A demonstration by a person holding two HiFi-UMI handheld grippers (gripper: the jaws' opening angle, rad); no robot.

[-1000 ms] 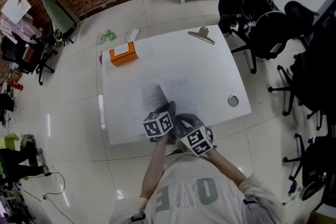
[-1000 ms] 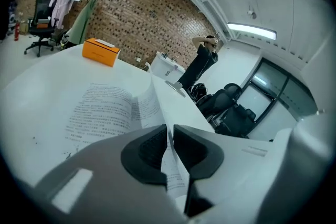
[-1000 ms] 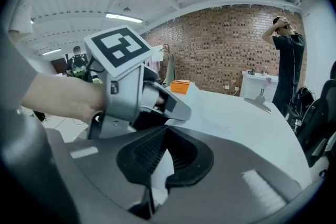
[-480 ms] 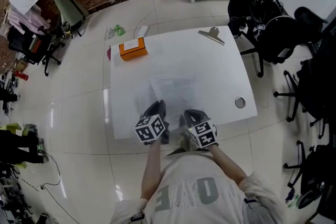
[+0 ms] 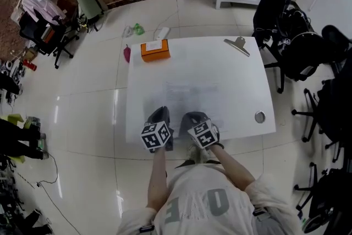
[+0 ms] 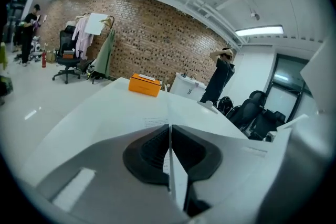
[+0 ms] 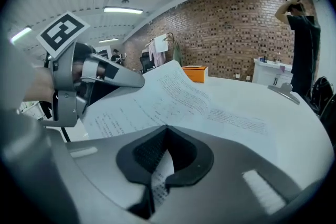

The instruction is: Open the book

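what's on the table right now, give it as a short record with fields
table: white
book: lying near the person's edge, a page lifted
left tongs: have just been closing, now shut on a page
right tongs: shut on a printed page
box: orange, far left corner
clip: far right corner

Person: pale grey short-sleeved shirt with large darker letters. Left gripper and right gripper: grey bodies, black ribbed jaw pads, each bearing a cube of black-and-white square markers.
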